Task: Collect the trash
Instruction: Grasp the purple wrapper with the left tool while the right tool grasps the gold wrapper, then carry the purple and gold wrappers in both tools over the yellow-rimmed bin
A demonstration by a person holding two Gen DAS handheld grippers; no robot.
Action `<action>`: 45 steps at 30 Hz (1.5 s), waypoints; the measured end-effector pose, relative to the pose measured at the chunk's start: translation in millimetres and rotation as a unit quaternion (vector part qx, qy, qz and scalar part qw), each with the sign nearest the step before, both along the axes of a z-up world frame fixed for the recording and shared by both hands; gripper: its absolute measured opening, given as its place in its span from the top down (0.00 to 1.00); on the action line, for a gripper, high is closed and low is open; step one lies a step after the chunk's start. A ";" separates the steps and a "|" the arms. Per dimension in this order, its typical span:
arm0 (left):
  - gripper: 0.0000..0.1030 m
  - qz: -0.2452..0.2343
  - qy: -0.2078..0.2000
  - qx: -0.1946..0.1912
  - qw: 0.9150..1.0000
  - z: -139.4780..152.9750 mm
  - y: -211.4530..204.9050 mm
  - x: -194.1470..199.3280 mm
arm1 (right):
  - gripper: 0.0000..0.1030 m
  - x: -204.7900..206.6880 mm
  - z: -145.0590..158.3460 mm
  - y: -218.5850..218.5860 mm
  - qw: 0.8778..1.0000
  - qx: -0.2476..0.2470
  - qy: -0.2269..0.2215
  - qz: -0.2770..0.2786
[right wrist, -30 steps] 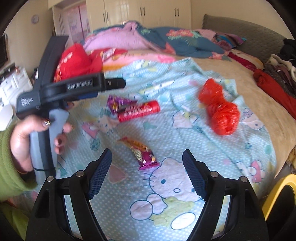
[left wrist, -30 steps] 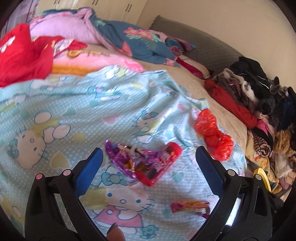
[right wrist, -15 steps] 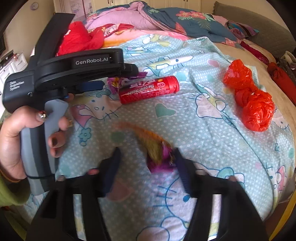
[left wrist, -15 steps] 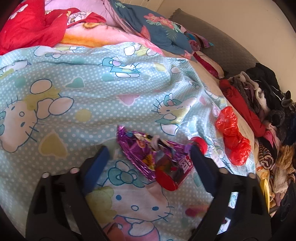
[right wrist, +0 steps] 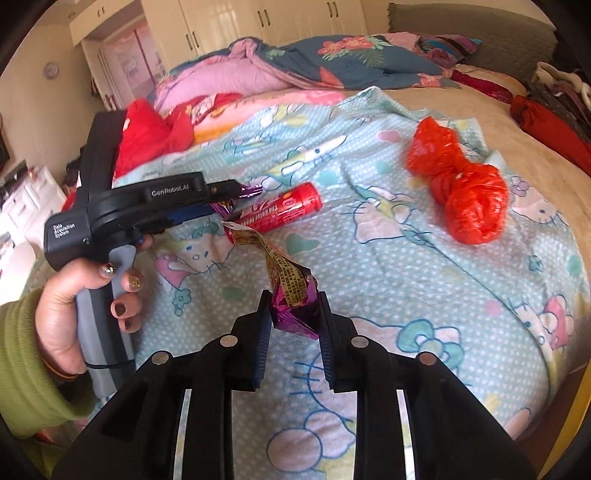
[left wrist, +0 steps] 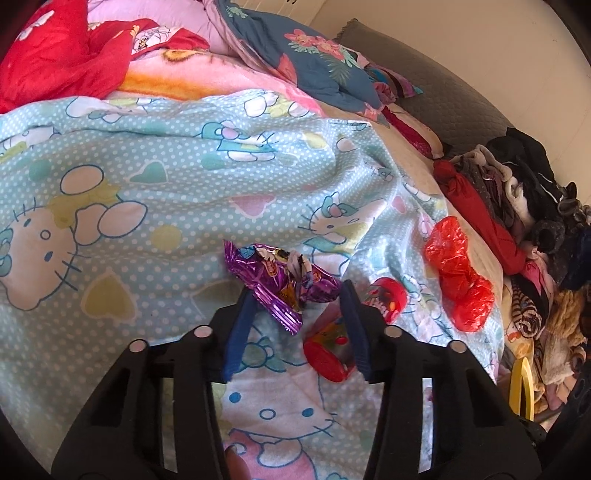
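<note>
My left gripper [left wrist: 295, 295] is shut on a crinkled purple snack wrapper [left wrist: 277, 280] on the Hello Kitty blanket [left wrist: 155, 184]. A red candy tube [left wrist: 354, 325] lies just right of it, partly behind the right finger. My right gripper [right wrist: 293, 299] is shut on a purple and yellow wrapper [right wrist: 288, 291], lifted off the blanket. In the right wrist view the left gripper [right wrist: 236, 192] sits by the red tube [right wrist: 280, 212]. A crumpled red plastic bag [right wrist: 461, 184] lies to the right; it also shows in the left wrist view [left wrist: 458, 280].
Bunched quilts and a red cloth [left wrist: 59, 55] lie at the head of the bed. A pile of clothes [left wrist: 517, 206] lines the right side. A yellow rim [left wrist: 521, 384] shows past the bed's lower right edge. White cupboards [right wrist: 258, 22] stand behind.
Both grippers have closed from open: the left onto the purple snack wrapper, the right onto the purple and yellow wrapper, which is now lifted off the blanket.
</note>
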State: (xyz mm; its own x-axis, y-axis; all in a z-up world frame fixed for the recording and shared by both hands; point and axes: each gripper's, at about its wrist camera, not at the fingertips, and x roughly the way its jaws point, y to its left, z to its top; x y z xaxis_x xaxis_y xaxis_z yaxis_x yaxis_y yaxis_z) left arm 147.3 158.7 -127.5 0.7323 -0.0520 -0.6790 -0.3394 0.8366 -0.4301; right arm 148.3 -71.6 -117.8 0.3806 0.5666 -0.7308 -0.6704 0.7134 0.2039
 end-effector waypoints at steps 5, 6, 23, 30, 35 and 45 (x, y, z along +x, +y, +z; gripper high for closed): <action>0.69 -0.007 -0.014 0.010 1.000 14.1 -5.5 -3.8 | 0.78 -0.8 7.5 -16.2 1.000 0.019 0.003 -0.017; 0.69 -0.010 -0.017 0.012 1.000 17.8 -7.6 -4.3 | 0.78 -1.0 8.9 -18.1 1.000 0.020 0.002 -0.019; 0.69 -0.071 -0.065 0.037 0.995 64.7 -65.5 -6.1 | 0.78 0.6 45.1 -67.3 0.995 0.072 -0.021 -0.071; 0.69 -0.104 -0.079 0.056 0.990 77.3 -98.4 -7.6 | 0.78 2.4 55.5 -93.3 0.991 0.087 -0.028 -0.099; 0.69 -0.131 -0.084 0.062 0.986 81.5 -121.9 -10.3 | 0.78 3.2 61.9 -116.8 0.987 0.097 -0.031 -0.127; 0.72 -0.191 -0.095 0.071 0.974 88.5 -171.6 -10.4 | 0.78 2.0 72.5 -178.5 0.973 0.113 -0.026 -0.199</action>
